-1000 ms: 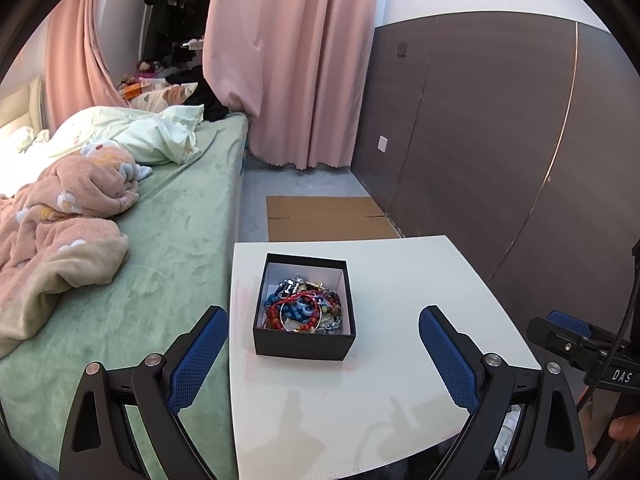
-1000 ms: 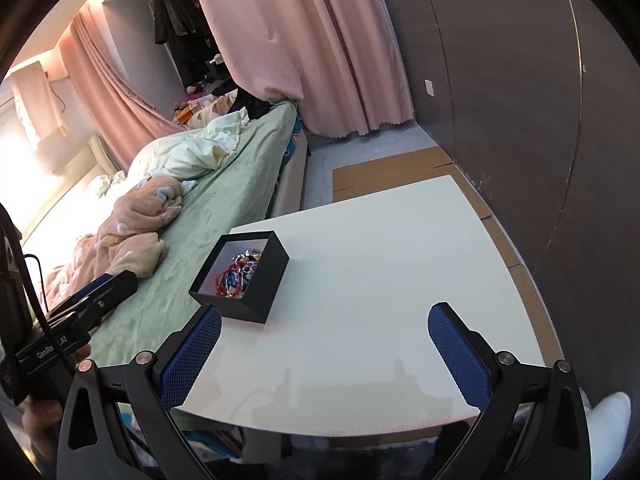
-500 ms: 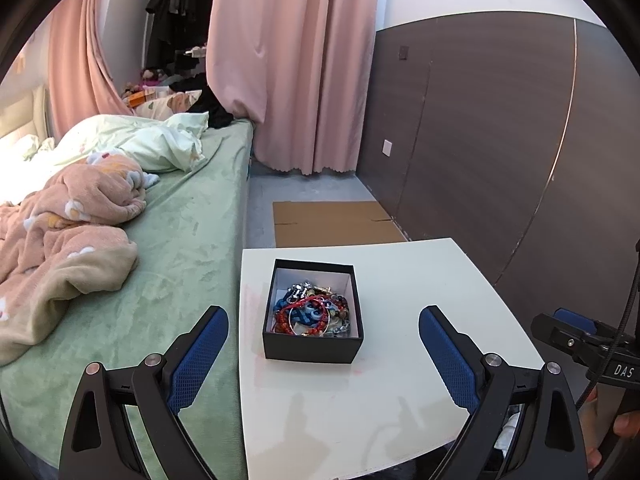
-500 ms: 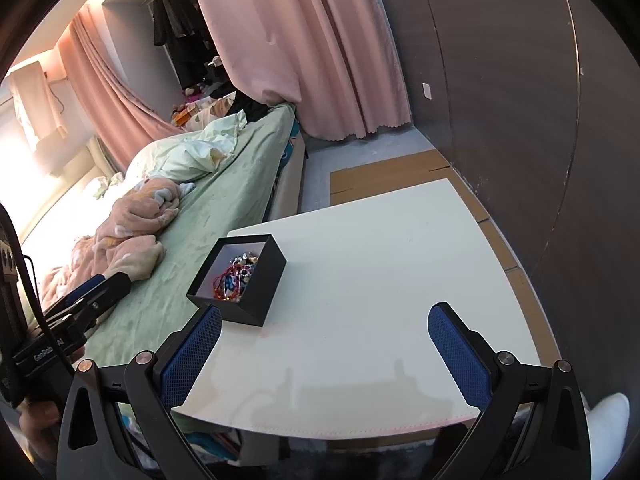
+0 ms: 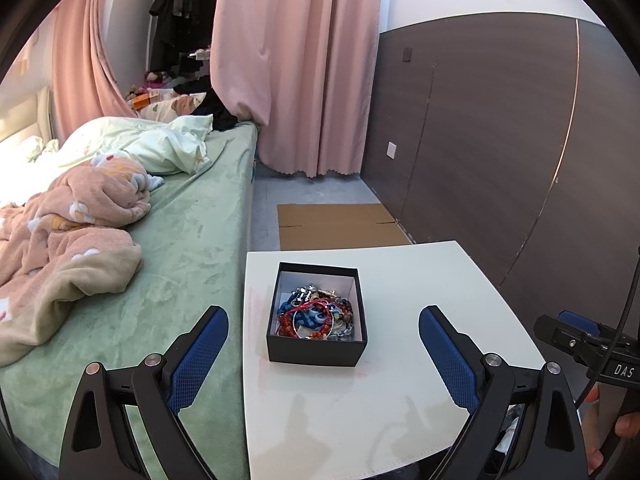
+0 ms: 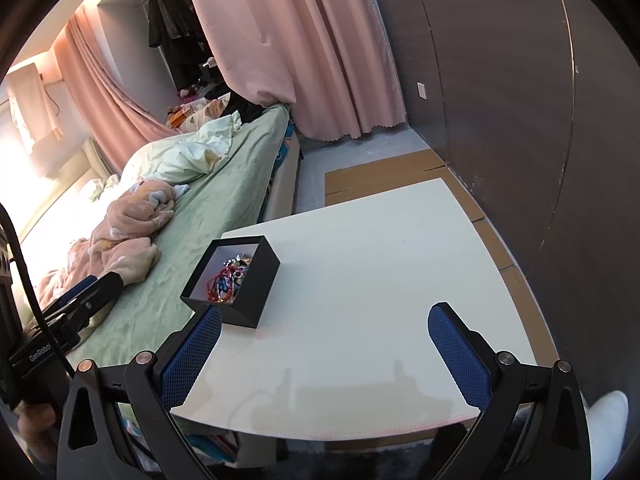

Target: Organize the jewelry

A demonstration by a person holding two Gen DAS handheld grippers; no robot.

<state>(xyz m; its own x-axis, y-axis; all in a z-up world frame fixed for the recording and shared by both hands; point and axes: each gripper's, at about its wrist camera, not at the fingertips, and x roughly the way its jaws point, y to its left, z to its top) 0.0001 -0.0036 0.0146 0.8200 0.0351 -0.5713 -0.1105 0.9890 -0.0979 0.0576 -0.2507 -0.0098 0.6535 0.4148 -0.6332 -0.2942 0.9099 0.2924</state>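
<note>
"DAS" marks the right gripper [image 5: 576, 340]; "GenRobot" the left gripper [image 6: 76, 300].

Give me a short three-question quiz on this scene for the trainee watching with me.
1. True or false: the left tool is shut on a bracelet.
2. Multiple choice: the black box sits A) on the bed, B) on the white table, C) on the cardboard.
3. Fill in: the tangled jewelry lies ___ the box.

Key:
1. False. Both the left tool and the right tool are open and hold nothing.
2. B, near the table edge beside the bed.
3. Inside.
</note>
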